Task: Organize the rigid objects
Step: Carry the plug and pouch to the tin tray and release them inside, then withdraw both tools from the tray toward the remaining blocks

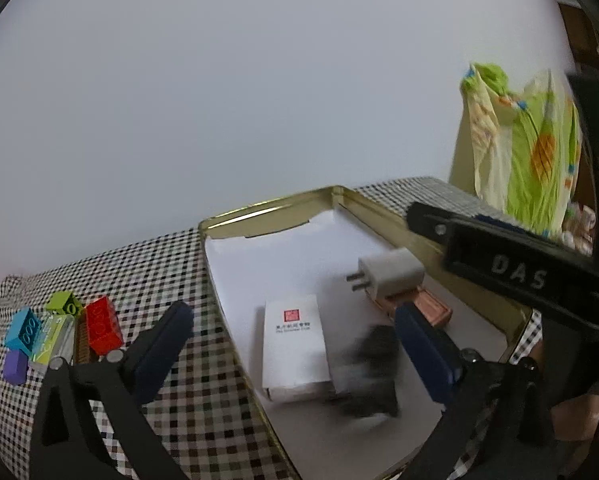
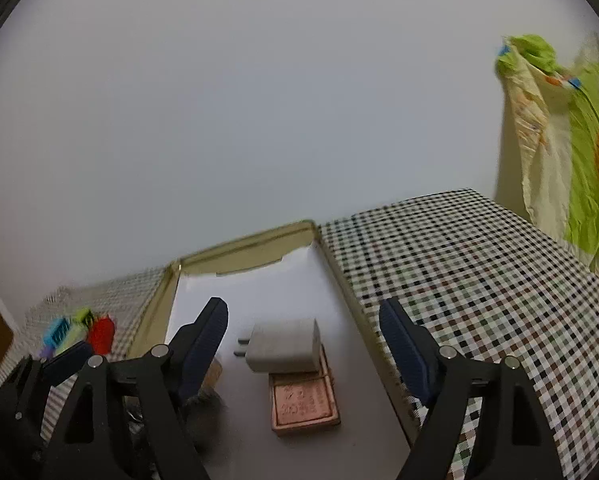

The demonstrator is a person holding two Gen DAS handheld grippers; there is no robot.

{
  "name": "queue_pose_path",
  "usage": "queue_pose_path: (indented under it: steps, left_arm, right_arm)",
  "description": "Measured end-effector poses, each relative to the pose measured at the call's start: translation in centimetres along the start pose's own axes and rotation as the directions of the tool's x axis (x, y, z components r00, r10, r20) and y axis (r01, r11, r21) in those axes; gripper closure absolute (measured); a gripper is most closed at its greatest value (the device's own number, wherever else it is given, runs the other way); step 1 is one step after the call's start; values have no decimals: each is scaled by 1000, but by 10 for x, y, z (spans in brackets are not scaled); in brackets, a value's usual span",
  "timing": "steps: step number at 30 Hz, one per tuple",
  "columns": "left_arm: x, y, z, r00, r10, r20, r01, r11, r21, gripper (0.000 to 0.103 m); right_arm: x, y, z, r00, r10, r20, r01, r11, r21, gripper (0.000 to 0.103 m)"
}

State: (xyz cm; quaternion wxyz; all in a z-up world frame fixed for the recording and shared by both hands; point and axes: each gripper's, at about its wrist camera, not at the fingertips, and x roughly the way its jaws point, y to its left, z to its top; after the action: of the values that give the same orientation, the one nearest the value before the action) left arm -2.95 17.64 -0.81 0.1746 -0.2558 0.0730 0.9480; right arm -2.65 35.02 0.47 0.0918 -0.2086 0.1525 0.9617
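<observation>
Both jaws apart, empty. Left gripper (image 1: 287, 344) straddles tin (image 1: 267, 210) left wall; right gripper (image 2: 303, 344) over charger (image 2: 287, 346). Bricks (image 1: 101, 324) lie far left on cloth (image 1: 203, 380). Risk: right finger clipping the tin's right wall, charger sliding off soap (image 2: 303, 404).

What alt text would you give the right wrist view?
The open right gripper hovers over a gold-rimmed tin tray holding a white charger that lies on a pink block. Colourful toy bricks sit blurred on the checkered tablecloth at left.
</observation>
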Motion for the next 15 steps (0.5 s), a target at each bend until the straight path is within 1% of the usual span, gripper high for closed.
queue_pose_path:
  steps: [3,10,13,15]
  left_arm:
    - [6,6,0,1000,-12,-16,11,999,-31,1]
    - [8,19,0,1000,9,-20,-10,998,-62,1]
    - [7,28,0,1000,27,-15,-28,997,-78,1]
    - [5,36,-1,999,52,-5,-52,995,-83,1]
  right_arm:
    - [-3,-7,2,1000,-7,20,6,999,37,23]
    - [-7,-9,4,997,-32,67,28,998,58,23]
    - [-15,-6,4,991,-50,124,44,998,49,23]
    - [-23,-4,4,980,-72,184,66,997,39,23]
